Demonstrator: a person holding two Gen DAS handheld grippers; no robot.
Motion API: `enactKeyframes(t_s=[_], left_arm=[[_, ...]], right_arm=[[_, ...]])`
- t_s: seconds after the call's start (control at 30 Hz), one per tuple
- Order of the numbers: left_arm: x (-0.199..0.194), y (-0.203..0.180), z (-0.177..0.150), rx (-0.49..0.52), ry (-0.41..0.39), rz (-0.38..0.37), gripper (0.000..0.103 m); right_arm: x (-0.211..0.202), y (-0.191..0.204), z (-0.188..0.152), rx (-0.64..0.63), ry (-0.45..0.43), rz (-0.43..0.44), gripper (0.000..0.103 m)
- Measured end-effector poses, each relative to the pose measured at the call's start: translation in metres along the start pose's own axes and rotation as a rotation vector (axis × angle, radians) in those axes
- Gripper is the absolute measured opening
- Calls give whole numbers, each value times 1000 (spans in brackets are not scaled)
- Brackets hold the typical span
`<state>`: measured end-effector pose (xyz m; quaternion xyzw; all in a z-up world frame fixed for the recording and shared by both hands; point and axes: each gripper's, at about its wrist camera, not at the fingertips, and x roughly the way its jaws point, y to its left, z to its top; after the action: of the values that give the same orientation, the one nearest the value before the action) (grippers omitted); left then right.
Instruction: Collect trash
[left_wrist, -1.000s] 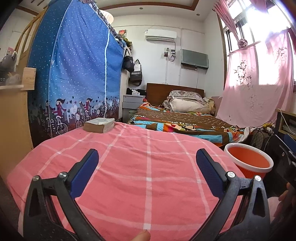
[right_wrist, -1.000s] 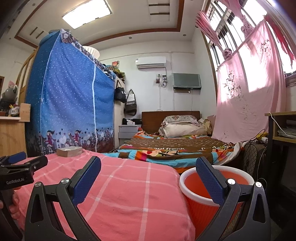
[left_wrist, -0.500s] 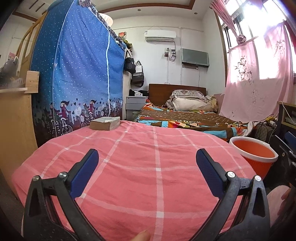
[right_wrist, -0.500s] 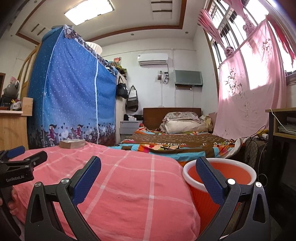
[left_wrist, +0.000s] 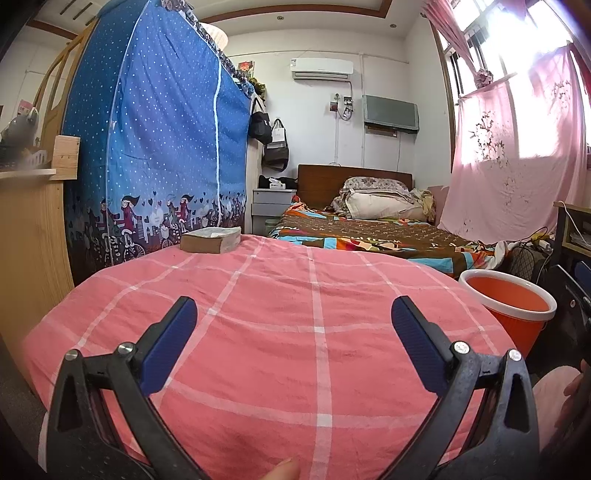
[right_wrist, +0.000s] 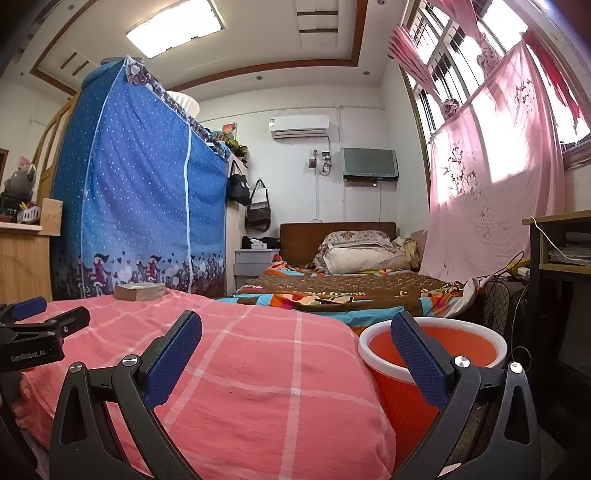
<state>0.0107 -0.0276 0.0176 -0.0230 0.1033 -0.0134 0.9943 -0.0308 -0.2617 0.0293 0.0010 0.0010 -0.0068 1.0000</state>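
An orange bucket with a white rim (left_wrist: 508, 301) (right_wrist: 432, 347) stands on the floor at the right edge of a table under a pink checked cloth (left_wrist: 295, 325) (right_wrist: 240, 369). No loose trash shows on the cloth. My left gripper (left_wrist: 293, 321) is open and holds nothing, low over the near part of the cloth. My right gripper (right_wrist: 295, 332) is open too, with its right finger in front of the bucket's rim. The left gripper also shows at the left edge of the right wrist view (right_wrist: 33, 325).
A thick book (left_wrist: 210, 240) (right_wrist: 139, 291) lies at the cloth's far left corner. Behind stand a blue fabric wardrobe (left_wrist: 155, 155), a wooden shelf (left_wrist: 29, 229) on the left, a bed (left_wrist: 369, 236) and a desk with cables (right_wrist: 554, 266) on the right.
Both cameras have dropped a little and tilted up, so more ceiling shows. The jaws of both grippers stand as wide as before.
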Motion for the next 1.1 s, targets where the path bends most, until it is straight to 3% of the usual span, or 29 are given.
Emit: enactKeyframes(t_s=[1.1], left_arm=[[-1, 0, -1, 0, -6, 1, 103]], right_arm=[[1, 1, -2, -1, 4, 2, 103]])
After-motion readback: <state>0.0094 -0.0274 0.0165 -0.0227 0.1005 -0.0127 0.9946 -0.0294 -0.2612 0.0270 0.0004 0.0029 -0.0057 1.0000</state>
